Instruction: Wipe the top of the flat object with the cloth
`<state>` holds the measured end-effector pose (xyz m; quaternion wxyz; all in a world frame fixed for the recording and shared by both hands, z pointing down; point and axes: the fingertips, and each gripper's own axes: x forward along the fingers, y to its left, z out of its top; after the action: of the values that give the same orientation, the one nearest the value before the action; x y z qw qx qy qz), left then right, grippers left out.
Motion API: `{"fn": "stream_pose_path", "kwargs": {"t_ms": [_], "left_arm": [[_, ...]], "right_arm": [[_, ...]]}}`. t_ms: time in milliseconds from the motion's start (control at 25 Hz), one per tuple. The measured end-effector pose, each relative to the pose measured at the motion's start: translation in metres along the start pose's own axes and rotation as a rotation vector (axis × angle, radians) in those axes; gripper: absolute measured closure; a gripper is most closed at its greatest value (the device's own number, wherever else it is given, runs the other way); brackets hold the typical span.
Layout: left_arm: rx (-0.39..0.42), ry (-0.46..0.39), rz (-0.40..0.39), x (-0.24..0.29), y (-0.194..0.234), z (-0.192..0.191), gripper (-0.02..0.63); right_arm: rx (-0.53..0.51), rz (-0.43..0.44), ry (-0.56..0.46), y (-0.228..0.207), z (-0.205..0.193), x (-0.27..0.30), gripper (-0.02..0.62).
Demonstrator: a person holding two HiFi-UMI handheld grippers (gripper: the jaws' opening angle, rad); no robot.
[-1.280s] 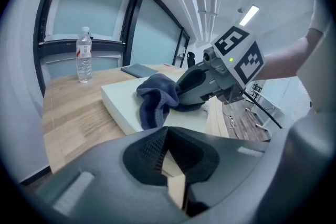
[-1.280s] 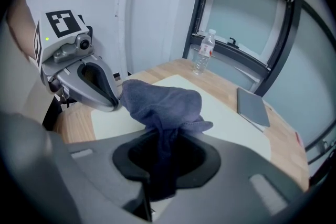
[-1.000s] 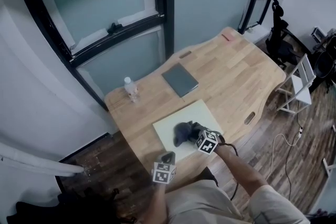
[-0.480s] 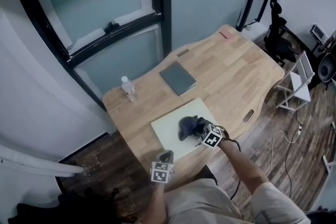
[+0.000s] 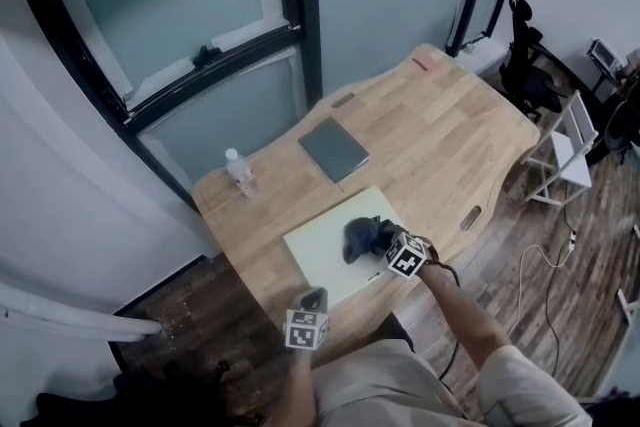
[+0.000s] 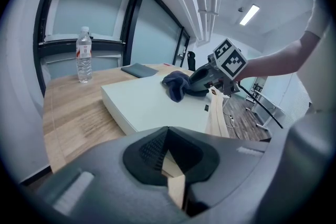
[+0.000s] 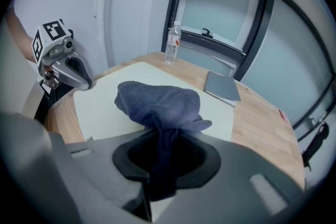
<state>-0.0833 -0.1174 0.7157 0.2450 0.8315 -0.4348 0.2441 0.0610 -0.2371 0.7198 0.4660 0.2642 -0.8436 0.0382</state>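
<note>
The right gripper is closed tight on a dark blue cloth. One end of the cloth is pinched between its jaws. The rest sits in a soft, bunched heap on top of the flat object, which is a pale, cream-white board. The heap lies on the right part of the board, near the edge closest to the person.

The board lies flat on a wooden surface, close to the person's side of it.

The left gripper is by the near edge of the surface, just beside the near corner of the board. Its jaws are almost together and hold nothing.

Farther back on the surface there is a clear water bottle standing up near the left edge. A flat grey laptop lies shut, well apart from the board.
</note>
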Motion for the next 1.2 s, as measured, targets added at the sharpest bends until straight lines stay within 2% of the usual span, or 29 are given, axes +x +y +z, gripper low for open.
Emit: {"fn": "stream_pose_path", "kwargs": {"t_ms": [440,760,1000,1200], "left_arm": [[0.014,0.006,0.028,0.001,-0.001,0.002,0.598],[0.004,-0.002,0.047,0.001,-0.003,0.002,0.598],[0.003,-0.001,0.057,0.0,-0.002,0.001,0.598],[0.003,-0.004,0.062,0.001,-0.002,0.002,0.598]], "right_arm": [[0.179,-0.094,-0.015,-0.046,-0.029,-0.011,0.514],[0.224,-0.149,0.014,-0.069,-0.047,-0.019,0.514],[0.296,-0.216,0.002,-0.083,-0.058,-0.028,0.514],[0.287,-0.233,0.019,-0.084,-0.067,-0.034,0.514]]}}
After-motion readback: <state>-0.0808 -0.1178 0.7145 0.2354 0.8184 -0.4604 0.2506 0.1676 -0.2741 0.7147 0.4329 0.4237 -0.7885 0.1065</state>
